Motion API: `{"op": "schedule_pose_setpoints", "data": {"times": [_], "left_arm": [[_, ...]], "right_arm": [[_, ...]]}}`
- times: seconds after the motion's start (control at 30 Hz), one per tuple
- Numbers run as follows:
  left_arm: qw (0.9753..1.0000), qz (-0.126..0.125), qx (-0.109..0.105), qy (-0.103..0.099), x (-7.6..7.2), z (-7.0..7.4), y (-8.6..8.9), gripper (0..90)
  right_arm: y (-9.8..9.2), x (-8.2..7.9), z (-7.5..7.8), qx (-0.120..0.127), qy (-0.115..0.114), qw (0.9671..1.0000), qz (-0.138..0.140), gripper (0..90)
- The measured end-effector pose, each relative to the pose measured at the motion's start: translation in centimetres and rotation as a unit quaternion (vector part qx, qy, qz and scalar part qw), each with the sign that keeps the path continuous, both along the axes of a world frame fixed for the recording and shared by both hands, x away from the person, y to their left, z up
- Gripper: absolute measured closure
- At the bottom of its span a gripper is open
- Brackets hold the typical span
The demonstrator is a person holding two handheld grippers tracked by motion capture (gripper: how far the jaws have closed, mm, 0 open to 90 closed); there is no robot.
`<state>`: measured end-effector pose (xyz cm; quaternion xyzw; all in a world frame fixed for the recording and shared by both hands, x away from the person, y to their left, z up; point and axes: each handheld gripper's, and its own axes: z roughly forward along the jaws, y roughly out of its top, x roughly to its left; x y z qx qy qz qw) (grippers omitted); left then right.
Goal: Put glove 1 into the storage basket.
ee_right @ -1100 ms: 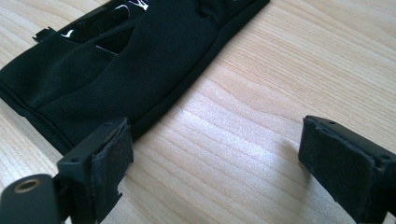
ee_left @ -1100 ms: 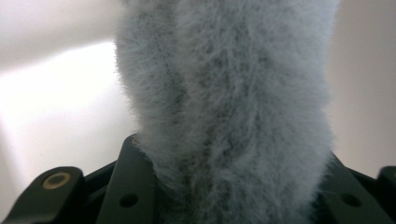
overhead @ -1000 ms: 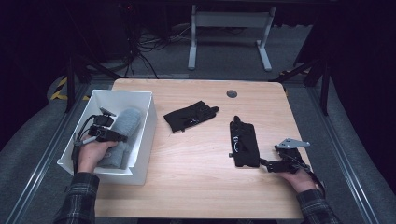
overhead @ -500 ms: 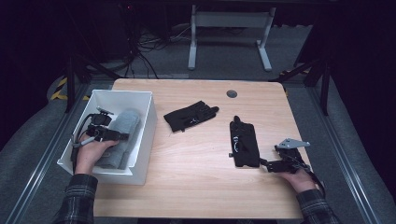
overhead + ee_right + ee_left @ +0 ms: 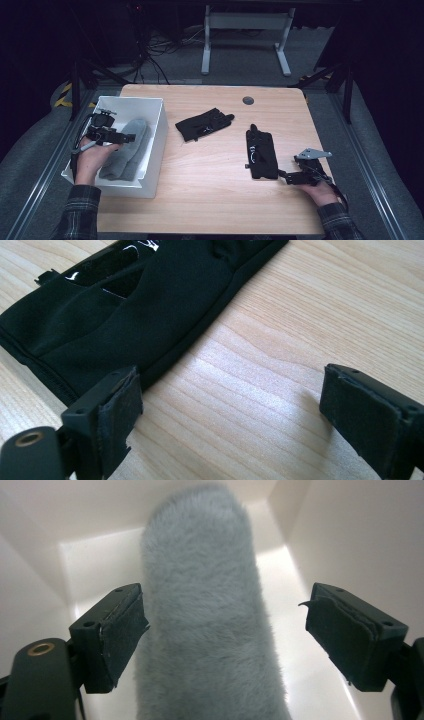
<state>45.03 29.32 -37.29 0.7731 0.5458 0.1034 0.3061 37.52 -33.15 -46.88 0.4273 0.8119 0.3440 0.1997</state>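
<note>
Wooden table (image 5: 210,200), white bin (image 5: 155,150), two black gloves (image 5: 204,124)

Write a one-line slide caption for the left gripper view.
Open left gripper poised over a fluffy grey fleece mitten inside the white plastic bin.

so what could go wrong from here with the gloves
The left hand-held gripper is open over the grey mitten in the white bin; closing now could lift it back out or catch only fuzz. The right hand-held gripper is open beside the black glove, with one jaw at its cuff and the other over bare table, so closing may pinch just the hem and drag the glove instead of lifting it.
</note>
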Motion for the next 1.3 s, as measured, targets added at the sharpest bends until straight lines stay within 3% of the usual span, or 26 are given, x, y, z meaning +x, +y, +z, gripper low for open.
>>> {"op": "schedule_pose_setpoints", "data": {"times": [0.3, 0.47, 0.67, 0.8, 0.97, 1.3], "left_arm": [[0.9992, -0.022, -0.021, -0.026, -0.7, 2.2, -1.0, 16.9], [0.9974, -0.04, -0.04, -0.046, -1.3, 4.1, -2.3, 16.9], [0.993, -0.071, -0.063, -0.071, -2.3, 6.3, -4.4, 16.9], [0.9908, -0.089, -0.065, -0.078, -2.9, 7.1, -6.1, 16.8], [0.988, -0.113, -0.069, -0.08, -3.4, 7.6, -8.3, 16.8], [0.9798, -0.163, -0.074, -0.089, -4.6, 8.0, -14.7, 16.2]], "right_arm": [[0.0, 0.0, 0.0, 0.0, 0.0, 1.0, 0.0, 10.5], [0.0, 0.0, 0.0, 0.0, 0.0, 1.0, 0.0, 10.5], [0.0, 0.0, 0.0, 0.0, 0.0, 1.0, 0.0, 10.5], [0.0, 0.0, 0.0, 0.0, 0.0, 1.0, 0.0, 10.4], [0.0, 0.0, 0.0, 0.0, 0.0, 1.0, 0.0, 10.3], [0.0, 0.0, 0.0, -0.001, 0.002, 1.0, 0.002, 9.7]]}}
